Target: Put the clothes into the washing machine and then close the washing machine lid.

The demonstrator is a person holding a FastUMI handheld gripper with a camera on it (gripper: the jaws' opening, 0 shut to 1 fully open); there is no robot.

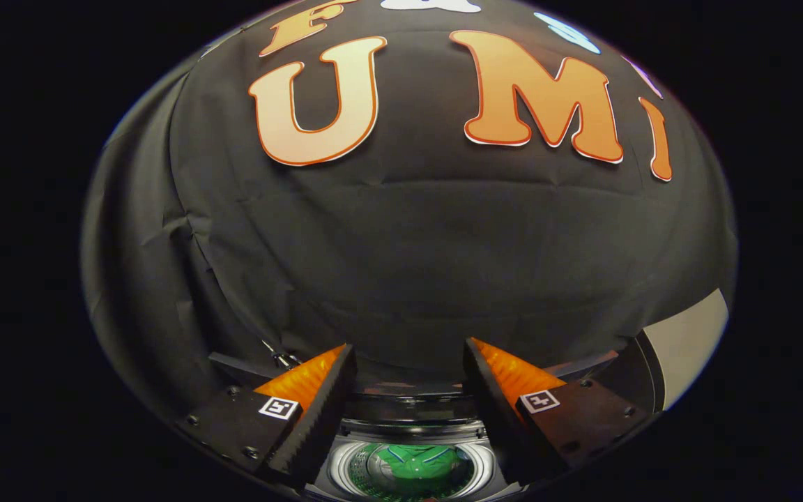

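My gripper (408,362) is open, its two orange-and-black fingers (318,397) spread wide with nothing between them. Below and between the fingers I look down into the washing machine's round steel drum (342,468). A green garment (419,461) with pale trim lies inside the drum. The machine's dark top rim (408,408) runs across just beyond the drum opening, between the fingers. The lid is not clearly visible from here.
The booth's black cloth wall (408,244) hangs straight ahead, close behind the machine. A pale panel or floor patch (687,341) shows beyond the right finger. A dark curved edge (642,369) runs beside it.
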